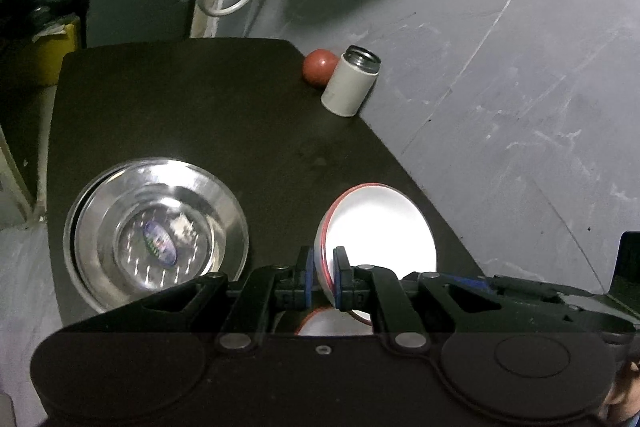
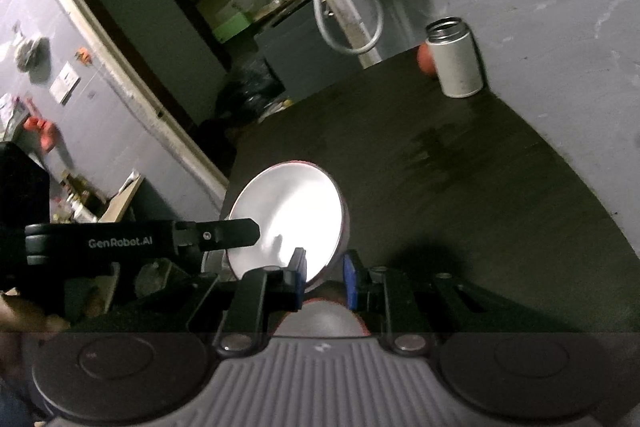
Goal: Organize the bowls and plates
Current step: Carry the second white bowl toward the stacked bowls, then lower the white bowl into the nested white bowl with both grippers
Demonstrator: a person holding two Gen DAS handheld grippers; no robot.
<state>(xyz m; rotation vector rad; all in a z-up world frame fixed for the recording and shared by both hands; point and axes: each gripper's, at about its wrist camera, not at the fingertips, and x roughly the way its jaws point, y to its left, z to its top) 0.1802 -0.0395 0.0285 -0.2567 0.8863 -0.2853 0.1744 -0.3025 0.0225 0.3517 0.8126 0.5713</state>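
Beside the steel bowls (image 1: 160, 231), which are nested at the near left of the dark surface (image 1: 224, 131), a white bowl with a red rim (image 1: 380, 227) is held tilted by the left gripper (image 1: 324, 273); its wall is pinched between the blue fingers (image 1: 340, 275). A second red-rimmed white bowl (image 2: 288, 215) is gripped by its rim in the right gripper (image 2: 325, 281), tilted over the surface, with the fingers (image 2: 350, 281) pressed on it. Far from the steel bowls, at the back edge of the surface, an open white flask (image 1: 350, 81) is seen, and a red ball (image 1: 318, 67) just beside it.
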